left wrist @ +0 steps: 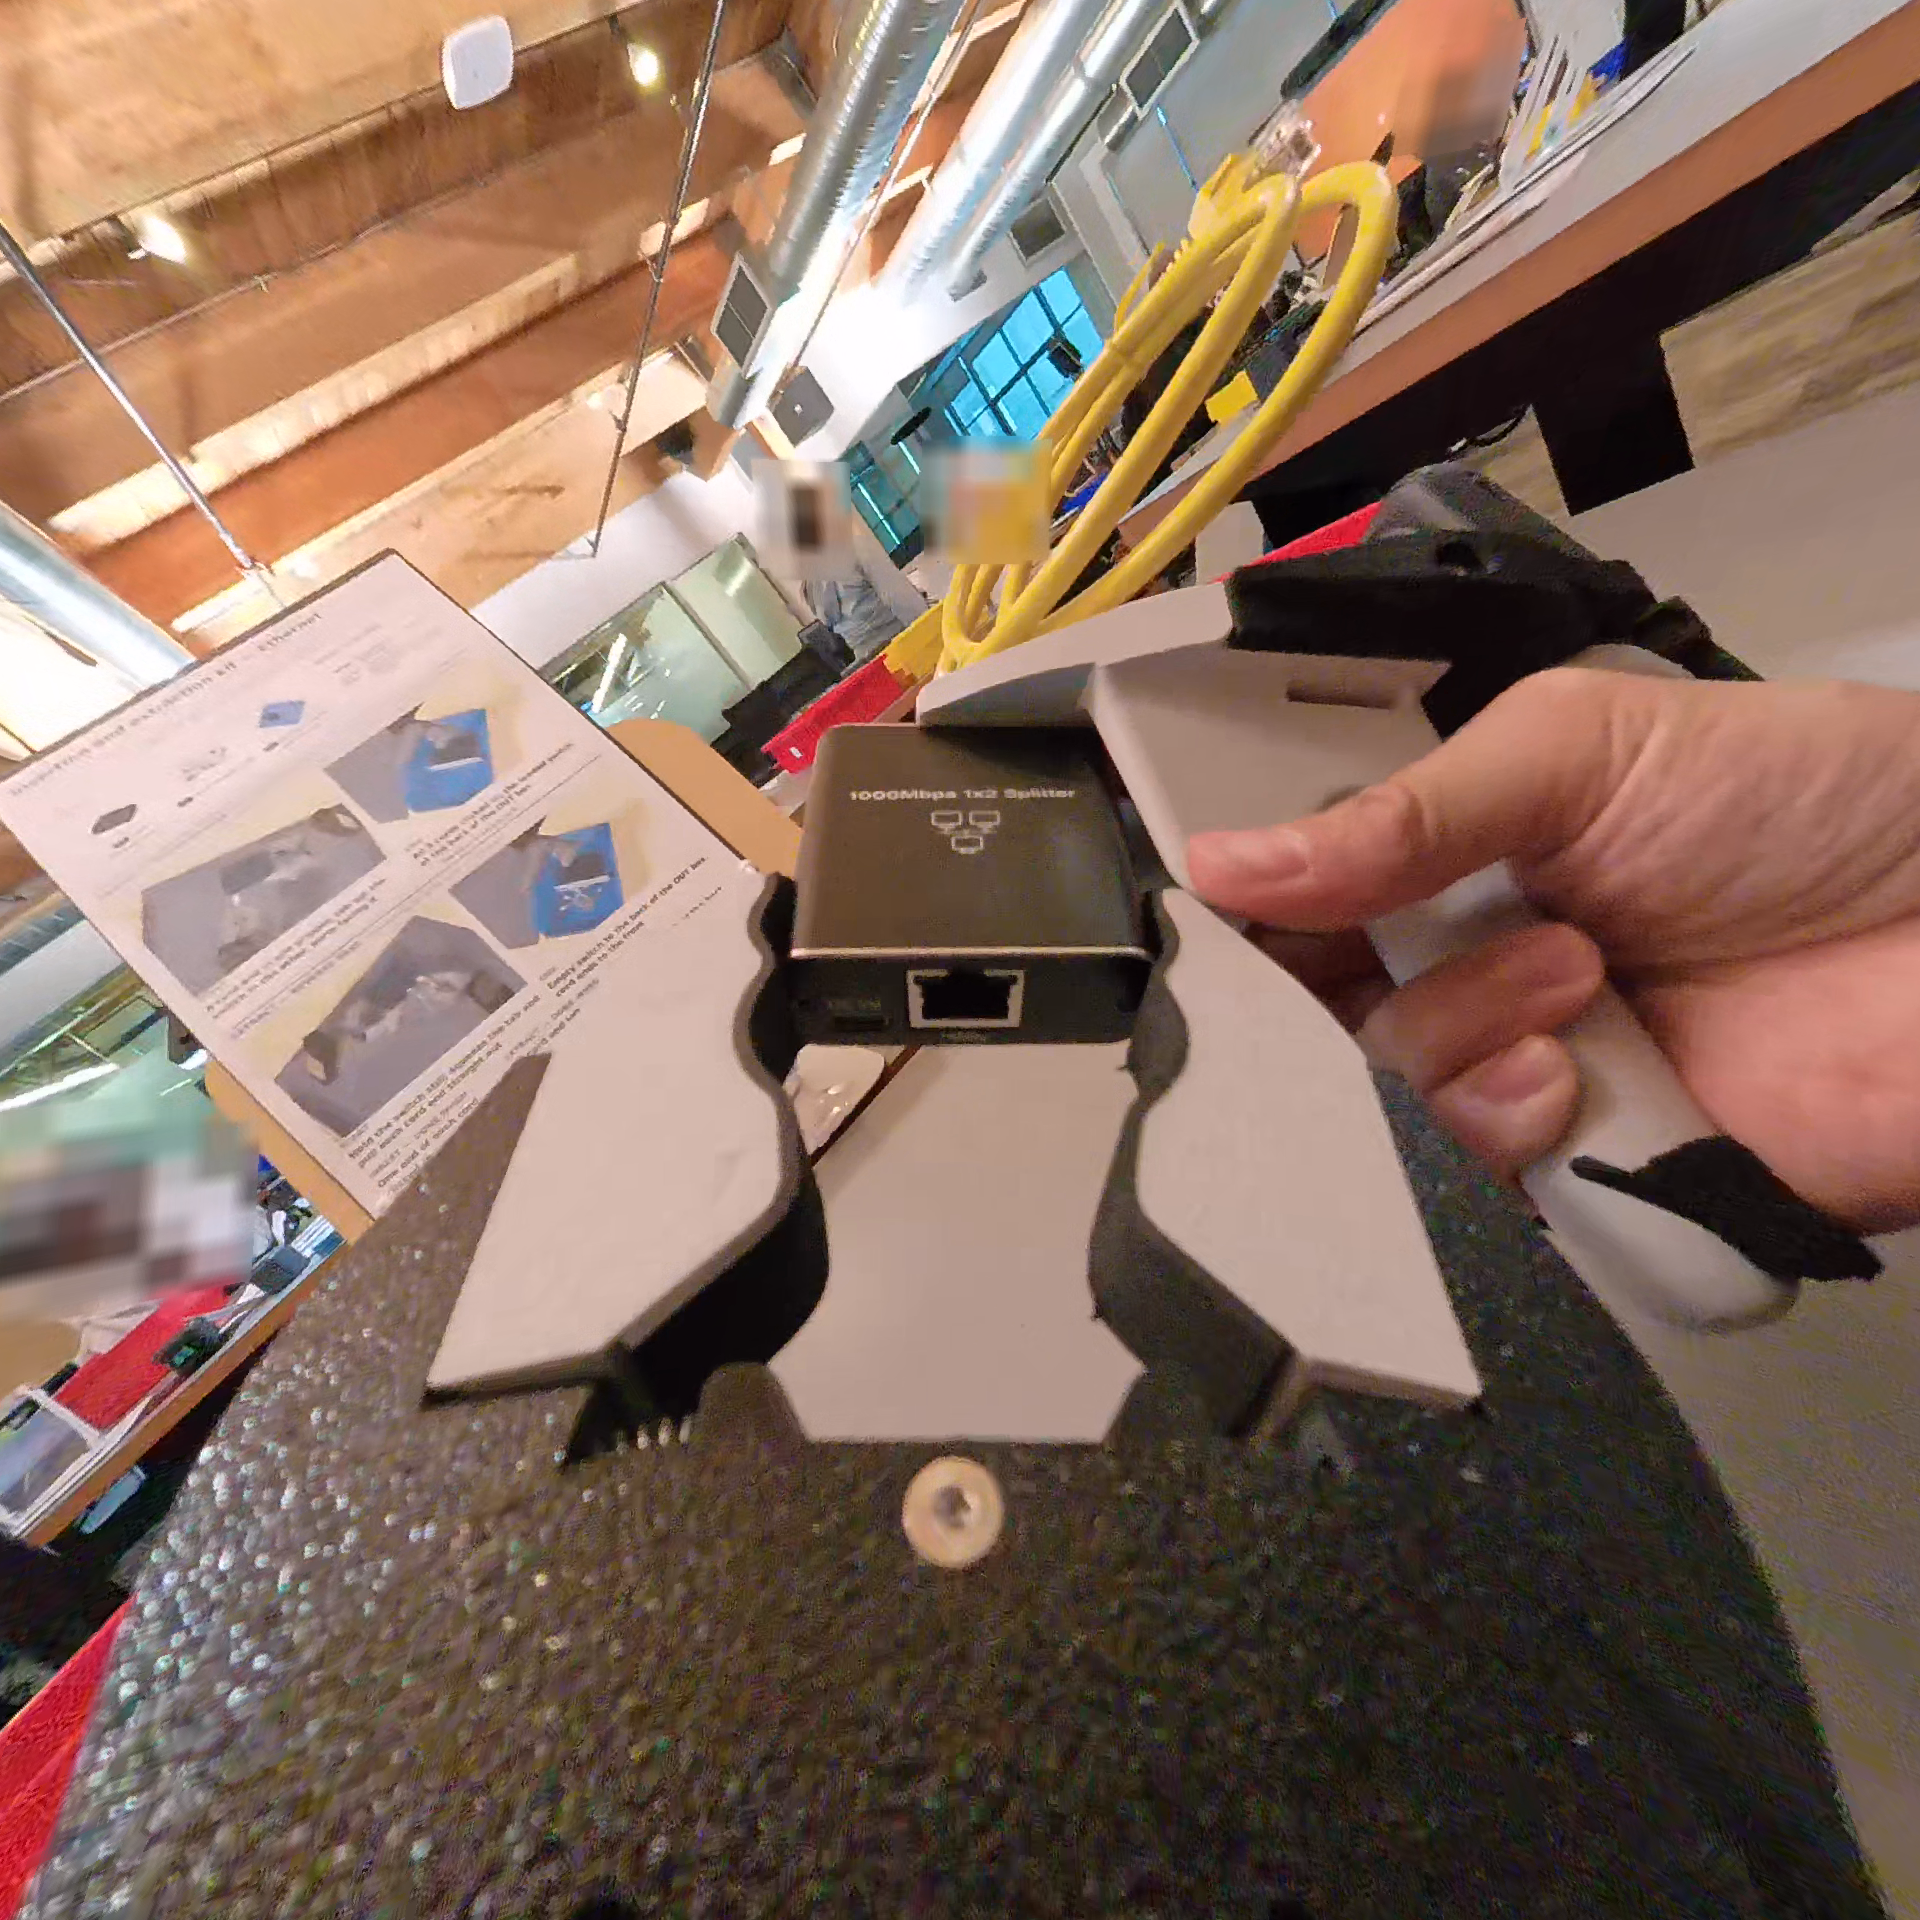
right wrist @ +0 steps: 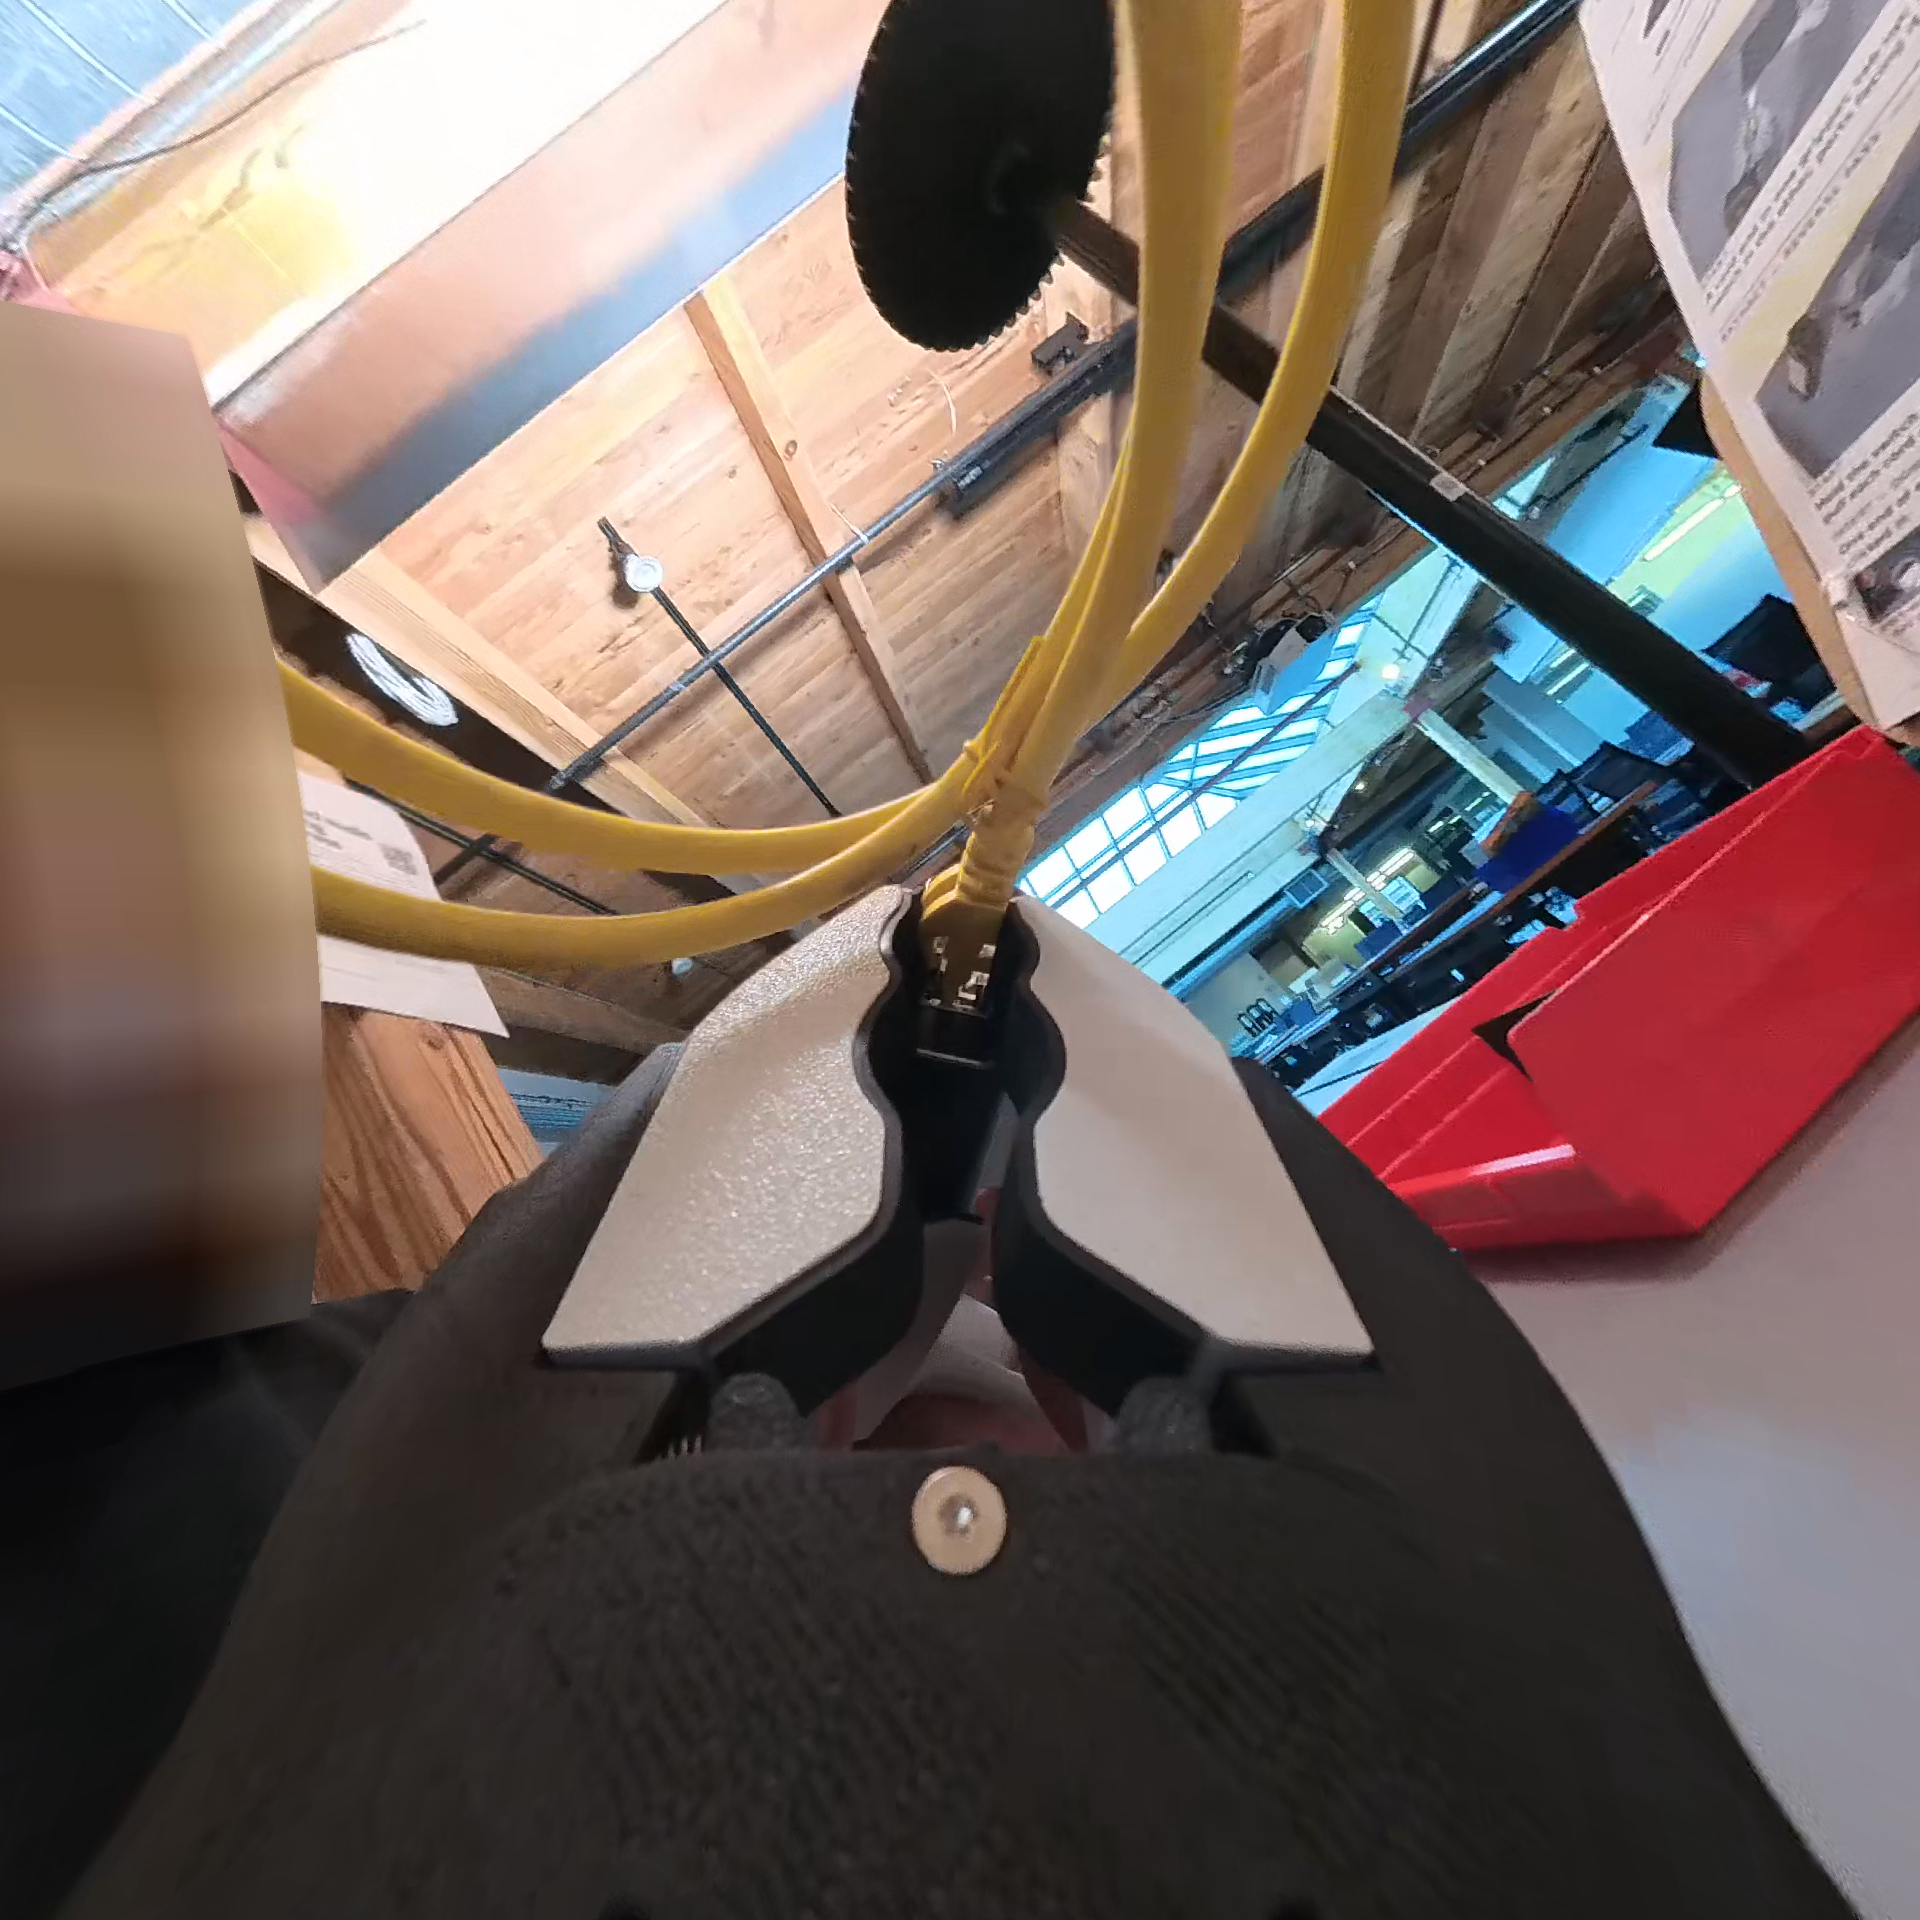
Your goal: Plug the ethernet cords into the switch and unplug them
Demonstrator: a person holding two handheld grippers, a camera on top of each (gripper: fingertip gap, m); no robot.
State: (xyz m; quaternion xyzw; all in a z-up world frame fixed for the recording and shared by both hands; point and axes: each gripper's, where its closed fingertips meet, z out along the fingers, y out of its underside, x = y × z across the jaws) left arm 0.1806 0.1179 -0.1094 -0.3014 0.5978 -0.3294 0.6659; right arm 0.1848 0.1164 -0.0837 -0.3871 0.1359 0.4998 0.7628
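insertion step: our left gripper [left wrist: 961, 977] clamps the switch [left wrist: 961, 873]; our right gripper [right wrist: 961, 987] clamps the yellow cord [right wrist: 623, 831] at its plug [right wrist: 961, 961]. next we likely align plug with a port.

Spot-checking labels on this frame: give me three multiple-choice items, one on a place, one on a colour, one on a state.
1. Where is the black switch?
A. in the red bin
B. between the left gripper fingers
C. on the printed sheet

2. What colour is the ethernet cord?
A. blue
B. grey
C. yellow

3. What state is the switch's front port in?
A. empty
B. holding a plug
C. taped over

Answers:
1 B, both fingers press its sides in the left wrist view.
2 C, it loops yellow above the right gripper, which grips its plug.
3 A, the opening shows dark and clear.
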